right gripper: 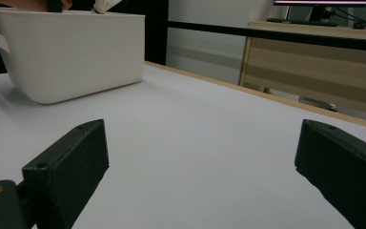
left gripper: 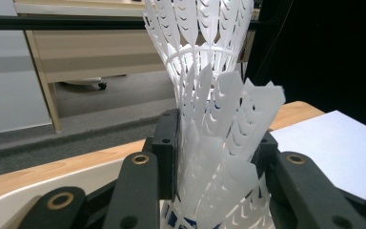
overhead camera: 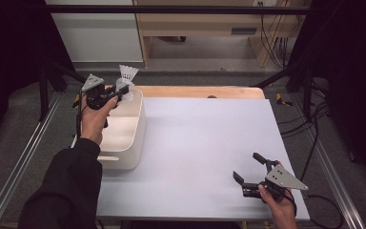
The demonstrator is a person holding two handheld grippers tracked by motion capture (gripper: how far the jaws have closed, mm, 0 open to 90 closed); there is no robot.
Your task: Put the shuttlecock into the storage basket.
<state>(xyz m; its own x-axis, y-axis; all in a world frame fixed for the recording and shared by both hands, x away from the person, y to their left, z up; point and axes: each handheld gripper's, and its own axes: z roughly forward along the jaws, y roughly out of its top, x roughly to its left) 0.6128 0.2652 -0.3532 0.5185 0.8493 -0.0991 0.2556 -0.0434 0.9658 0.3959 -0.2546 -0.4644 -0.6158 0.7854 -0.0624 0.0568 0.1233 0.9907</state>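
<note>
Shuttlecocks (left gripper: 214,143) — a nested stack of white ones — sit clamped between my left gripper's (overhead camera: 116,93) jaws, held over the far corner of the white bin (overhead camera: 138,138) at the table's left. I judge this the drop-off step; next I need to lower into the bin and spread the jaws. Right gripper (overhead camera: 249,169) rests on the white mat (overhead camera: 205,143), jaws wide apart, nothing between them.
</note>
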